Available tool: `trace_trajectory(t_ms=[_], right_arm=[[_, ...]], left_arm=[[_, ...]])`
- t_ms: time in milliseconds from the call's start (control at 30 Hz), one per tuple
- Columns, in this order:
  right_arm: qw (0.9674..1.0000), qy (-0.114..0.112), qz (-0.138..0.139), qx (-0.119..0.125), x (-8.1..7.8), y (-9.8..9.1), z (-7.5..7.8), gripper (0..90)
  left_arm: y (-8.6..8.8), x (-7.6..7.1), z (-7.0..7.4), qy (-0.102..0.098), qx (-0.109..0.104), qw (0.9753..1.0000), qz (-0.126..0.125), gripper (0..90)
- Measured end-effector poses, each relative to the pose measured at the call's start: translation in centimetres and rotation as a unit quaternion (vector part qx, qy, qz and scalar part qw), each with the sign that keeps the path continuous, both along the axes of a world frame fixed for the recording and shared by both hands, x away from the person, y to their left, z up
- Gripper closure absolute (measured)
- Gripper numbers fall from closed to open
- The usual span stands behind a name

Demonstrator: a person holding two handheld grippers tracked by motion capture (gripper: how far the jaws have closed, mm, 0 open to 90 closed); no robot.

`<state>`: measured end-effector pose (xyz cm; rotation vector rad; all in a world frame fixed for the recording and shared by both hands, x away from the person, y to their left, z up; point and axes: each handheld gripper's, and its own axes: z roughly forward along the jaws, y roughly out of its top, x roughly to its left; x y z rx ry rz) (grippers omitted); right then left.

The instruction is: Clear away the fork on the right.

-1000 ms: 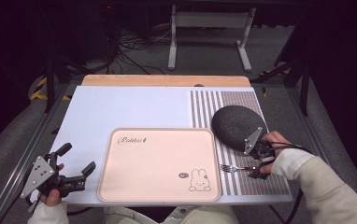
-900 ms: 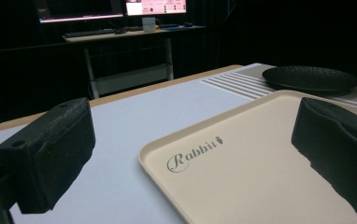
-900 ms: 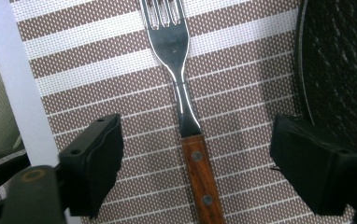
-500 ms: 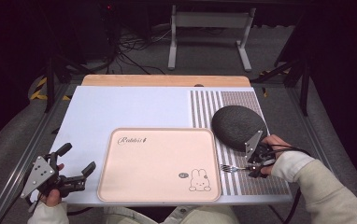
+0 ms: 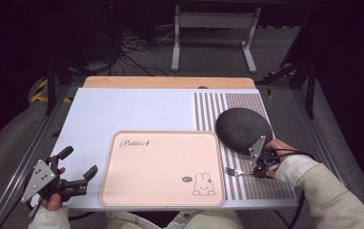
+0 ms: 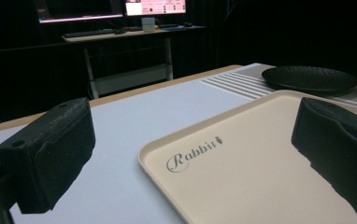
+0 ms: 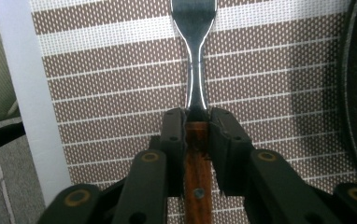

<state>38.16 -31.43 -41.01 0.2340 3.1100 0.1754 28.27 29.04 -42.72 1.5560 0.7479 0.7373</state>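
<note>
Right gripper [image 5: 257,168] has just been closing and is now clamped on the fork [image 7: 194,74]: in the right gripper view both pads sit tight against the wooden handle just behind the metal neck, no gap either side. Fork lies flat on the striped placemat [image 5: 266,186], near right of the table [image 5: 123,109], tines pointing left toward the tray [image 5: 161,167]. From the high view it doesn't look lifted yet, though contact with the mat under the handle is hard to confirm.

Left gripper [image 5: 77,172] is released, jaws wide apart, nothing between them, parked at the near left corner just off the tray's left edge. Its own view looks across the tray toward the dark plate [image 6: 310,78].

Layout: beige tray with the rabbit print sits near centre and is empty. The dark round plate is on the far part of the placemat, just beyond the right hand [image 5: 278,157], also empty.

Progress, my read: grasp phase is done, transport isn't. Fork is secured but not yet off its start spot. Left to do: lift, carry, set down. Likely target is the tray or the plate, can't tell which from here. Left side hasn't contributed anything so far
</note>
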Motion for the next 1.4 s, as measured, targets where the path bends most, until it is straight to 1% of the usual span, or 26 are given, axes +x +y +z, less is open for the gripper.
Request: trace_trajectory(t_ms=[67,233,400,567,633,667,700,833,900,1000,1100,1167,1200,1233,1400], right_arm=[[1.0,-0.001,0.0,0.002,0.0,0.0,-0.1,76.8],[1.0,0.002,0.0,-0.006,0.0,0.1,-0.3,76.7],[1.0,-0.002,0.002,-0.009,-0.1,0.2,-0.3,78.0],[1.0,0.001,0.004,-0.005,0.0,0.0,-0.1,78.3],[1.0,-0.005,0.002,0.001,0.0,-0.1,0.2,78.3],[0.9999,-0.012,0.003,0.008,0.0,-0.2,0.7,78.3],[0.9999,-0.01,0.001,0.009,0.0,-0.3,1.0,78.4],[0.9996,-0.02,-0.008,0.017,-0.2,-0.3,1.9,78.4],[0.9993,-0.024,-0.008,0.025,-0.3,-0.3,2.5,78.4],[0.9984,-0.034,-0.014,0.043,-0.4,-0.2,3.3,78.4],[0.9976,-0.042,-0.021,0.051,-0.3,-0.1,4.0,78.4],[0.9964,-0.051,-0.028,0.062,-0.4,-0.1,4.4,78.4],[0.9959,-0.054,-0.025,0.069,-0.3,-0.1,4.6,78.4],[0.9959,-0.054,-0.025,0.069,-0.3,-0.1,4.6,78.4],[0.9939,-0.062,-0.034,0.084,-0.3,0.4,5.4,78.4]], left_arm=[[0.0,0.0,0.0,0.0,0.0,1.0,0.0,0.2],[0.0,0.0,0.0,0.0,-0.001,1.0,0.0,0.1],[0.0,0.0,0.0,0.0,0.0,1.0,0.0,0.2],[0.0,0.0,0.0,0.001,-0.001,1.0,0.0,0.2],[0.0,0.0,0.0,0.001,-0.002,1.0,0.0,0.2],[0.0,0.0,0.0,0.002,-0.002,1.0,0.0,0.2],[0.0,0.0,0.0,0.001,-0.001,1.0,0.0,0.2],[0.0,0.0,0.0,0.0,-0.001,1.0,0.0,0.1],[0.0,0.0,0.0,0.001,-0.001,1.0,0.001,0.2],[0.0,0.0,0.0,0.001,-0.001,1.0,0.0,0.2],[0.0,0.0,0.0,0.001,-0.001,1.0,0.0,0.2],[0.0,0.0,0.0,0.001,-0.002,1.0,0.0,0.2],[0.0,0.0,0.0,0.001,-0.002,1.0,0.0,0.2],[0.0,0.0,0.0,0.002,-0.002,1.0,0.0,0.2],[0.0,0.0,0.0,0.001,-0.001,1.0,0.0,0.2]])
